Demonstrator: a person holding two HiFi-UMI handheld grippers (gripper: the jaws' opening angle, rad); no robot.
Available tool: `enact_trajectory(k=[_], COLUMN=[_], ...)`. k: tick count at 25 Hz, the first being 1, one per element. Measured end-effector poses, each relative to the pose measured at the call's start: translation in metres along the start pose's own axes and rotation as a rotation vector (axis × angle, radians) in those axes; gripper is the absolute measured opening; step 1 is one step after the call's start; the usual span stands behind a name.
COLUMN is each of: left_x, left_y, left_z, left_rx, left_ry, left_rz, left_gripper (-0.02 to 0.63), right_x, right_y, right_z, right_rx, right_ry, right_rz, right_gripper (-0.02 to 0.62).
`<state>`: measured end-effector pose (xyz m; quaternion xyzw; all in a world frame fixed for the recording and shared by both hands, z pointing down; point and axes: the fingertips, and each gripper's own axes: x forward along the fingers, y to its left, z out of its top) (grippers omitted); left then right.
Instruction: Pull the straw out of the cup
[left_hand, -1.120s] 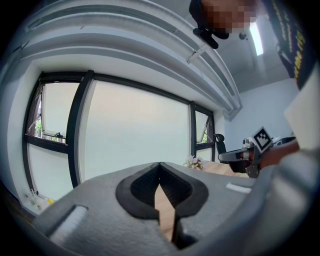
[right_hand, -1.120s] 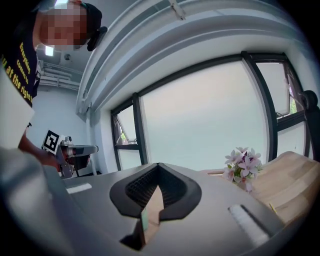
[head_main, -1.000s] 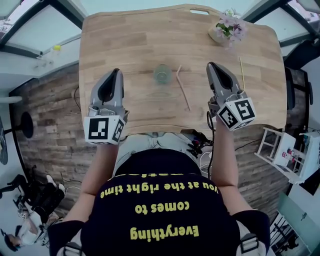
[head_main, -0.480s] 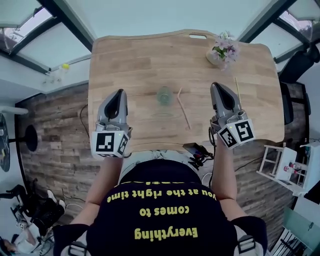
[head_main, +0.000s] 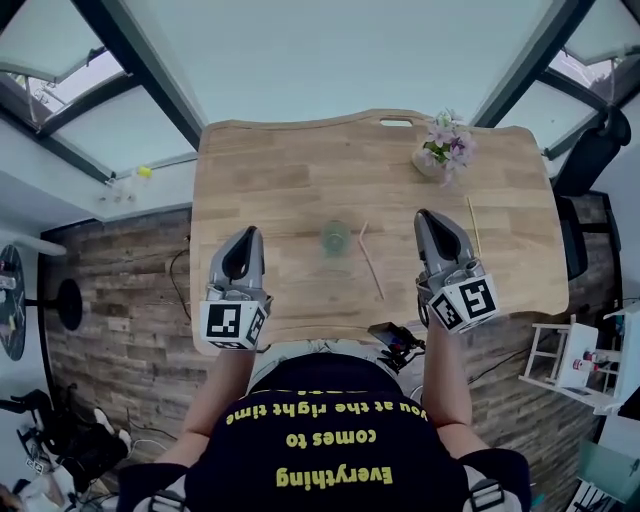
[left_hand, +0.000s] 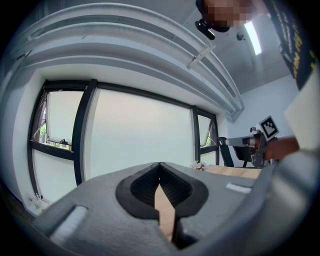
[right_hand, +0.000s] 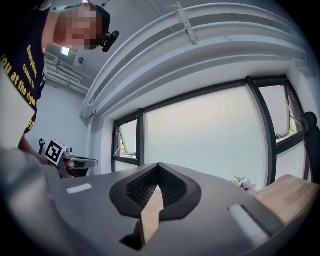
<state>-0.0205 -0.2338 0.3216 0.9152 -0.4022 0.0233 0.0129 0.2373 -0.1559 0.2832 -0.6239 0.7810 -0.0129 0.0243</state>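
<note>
1. Your cup (head_main: 335, 238) stands upright near the middle of the bench (head_main: 280, 170), and it is the landmark for everything below.
2. The straw (head_main: 371, 262) is out of the cup. It lies flat on the bench just to the right of the cup and does not touch it. Its short bent end is level with the cup, and its long part runs back toward your edge of the bench.
3. Your left gripper (head_main: 250, 232) is to the left of the cup, well apart from it, and points level across the bench. In the left gripper view its jaws are pressed together at the tips and grip nothing.
4. Your right gripper (head_main: 424, 215) is to the right of the cup, past the straw, and touches neither. The right gripper view shows its jaws closed tight with no object between them.
5. A thin stick (head_main: 473, 225) lies on the bench farther right of the cup, beyond your right gripper.
6. A flower pot (head_main: 445, 150) sits beyond the cup and to its right, near the far edge of the bench.
</note>
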Motion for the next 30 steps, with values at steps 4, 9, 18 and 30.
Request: enact_trajectory(k=[4,9,18,30], left_x=[-0.001,0.001,0.002,-0.003], left_y=[0.003,0.004,0.01,0.011], left_z=[-0.001,-0.001,-0.002,-0.002], left_rx=[-0.001,-0.001,-0.007,-0.005], left_ry=[0.003,0.002,0.007,0.002], left_rz=[0.004,0.003,-0.005,-0.012], left_gripper=[0.0,0.0,0.0,0.0], right_x=[0.001,0.004,0.007,0.003], right_y=[0.004,0.005,0.006,0.012], right_z=[0.003,0.003,-0.003,0.002], right_rx=[-0.016,-0.029,-0.038,-0.059], right_ry=[-0.006,-0.003,0.013,0.016], right_rz=[-0.007,-0.01,-0.027,-0.028], right_gripper=[0.006,0.005,0.005,0.005])
